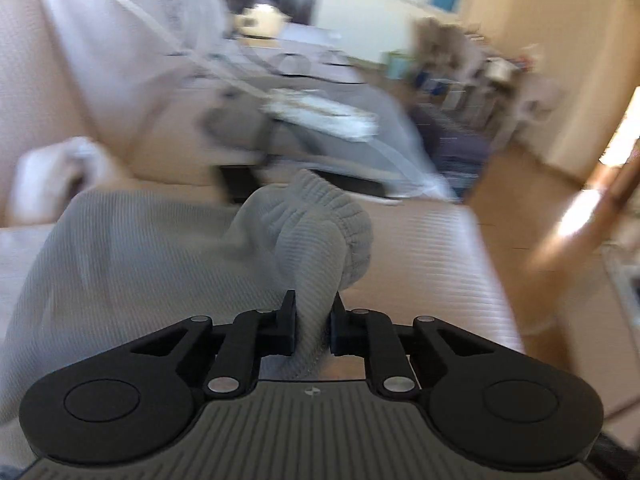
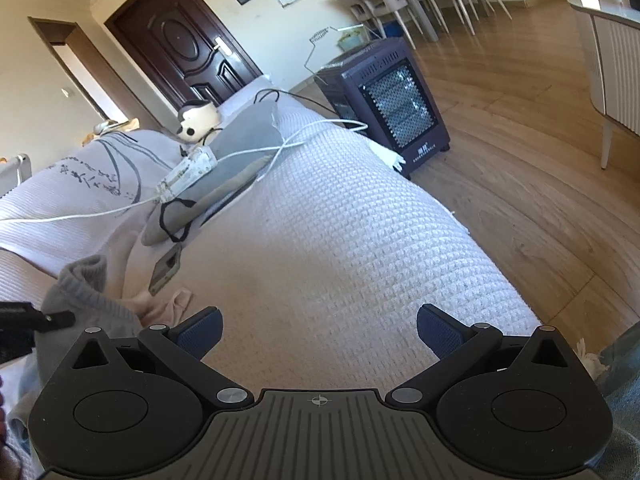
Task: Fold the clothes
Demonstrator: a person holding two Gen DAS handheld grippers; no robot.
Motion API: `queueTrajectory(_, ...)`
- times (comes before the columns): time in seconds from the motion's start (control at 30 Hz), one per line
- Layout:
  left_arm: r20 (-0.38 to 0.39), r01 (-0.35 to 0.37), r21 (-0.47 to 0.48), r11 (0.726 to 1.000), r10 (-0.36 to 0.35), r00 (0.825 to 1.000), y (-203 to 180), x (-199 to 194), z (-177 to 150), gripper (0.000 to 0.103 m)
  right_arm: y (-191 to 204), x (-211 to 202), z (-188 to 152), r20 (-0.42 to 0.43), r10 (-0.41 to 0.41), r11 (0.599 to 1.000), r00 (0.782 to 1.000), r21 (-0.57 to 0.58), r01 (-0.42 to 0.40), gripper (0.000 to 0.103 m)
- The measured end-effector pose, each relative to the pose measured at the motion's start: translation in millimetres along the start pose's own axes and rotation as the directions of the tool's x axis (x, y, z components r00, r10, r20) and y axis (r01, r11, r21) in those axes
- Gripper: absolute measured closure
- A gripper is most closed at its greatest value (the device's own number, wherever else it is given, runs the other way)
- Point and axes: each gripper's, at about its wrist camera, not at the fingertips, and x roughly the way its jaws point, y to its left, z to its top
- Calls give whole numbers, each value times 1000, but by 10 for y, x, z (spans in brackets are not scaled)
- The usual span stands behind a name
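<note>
1. Bunching between the pressed-together fingers of the left gripper [image 1: 313,322], the grey knit garment [image 1: 168,248] drapes over the pale textured sofa cover [image 2: 340,240].
2. Right gripper [image 2: 318,330] hovers above that cover, fingers spread wide and holding nothing.
3. A white power strip [image 2: 188,170] lies on a grey cushion [image 2: 244,140]; a dark heater [image 2: 384,104] stands on the wooden floor [image 2: 520,140].

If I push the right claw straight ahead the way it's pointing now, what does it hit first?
Most likely the bare white waffle-weave cover on the sofa. The right claw is open and empty, and nothing lies between its fingers and that fabric. The grey cushion and power strip sit farther off to the left. Depth is uncertain.
</note>
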Motion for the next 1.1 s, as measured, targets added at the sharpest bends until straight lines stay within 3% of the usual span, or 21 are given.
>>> queueTrajectory(0.13, 15, 219, 46, 975, -220, 975, -414, -179, 28, 90, 14, -101, 27, 47, -9, 1000, 999, -7, 9, 0)
queueTrajectory(0.23, 13, 294, 120, 948, -298, 955, -728, -165, 34, 90, 22, -176, 47, 82, -15, 1000, 997, -11, 16, 0)
queueTrajectory(0.3, -13, 266, 171, 949, -268, 963, -931, 21, -3, 88, 9, -219, 61, 101, -20, 1000, 995, -9, 21, 0)
queueTrajectory(0.37, -38, 168, 242, 956, -164, 986, -1109, 283, -105, 81, -4, -253, 74, 115, -24, 1000, 993, -8, 25, 0)
queueTrajectory(0.43, -29, 17, 311, 950, -9, 1000, -1199, 492, -293, 79, -22, -213, 80, 95, -23, 1000, 995, -5, 23, 0)
queueTrajectory(0.53, -62, -22, 303, 953, 43, 997, -1107, 618, -478, 68, -50, -152, 88, 65, -21, 1000, 998, 0, 21, 0)
queueTrajectory(0.67, -56, -129, 288, 949, 151, 987, -813, 656, -496, 62, -87, -72, 100, 26, -19, 1000, 999, 6, 18, 0)
queueTrajectory(0.77, -40, -174, 252, 952, 190, 981, -530, 668, -335, 60, -101, -6, 110, -4, -14, 1000, 1000, 3, 14, 0)
queueTrajectory(0.9, -4, -190, 249, 950, 197, 980, -371, 801, -84, 60, 92, 164, 133, -53, 34, 992, 998, -119, -40, 5)
queueTrajectory(1.03, -35, -116, 281, 953, 131, 991, -398, 1009, 37, 59, 301, 406, 144, -127, 79, 967, 989, -231, -107, 24)
queueTrajectory(1.1, -74, -80, 291, 953, 106, 992, -423, 1152, 68, 52, 334, 551, 136, -169, 89, 966, 982, -225, -126, 27)
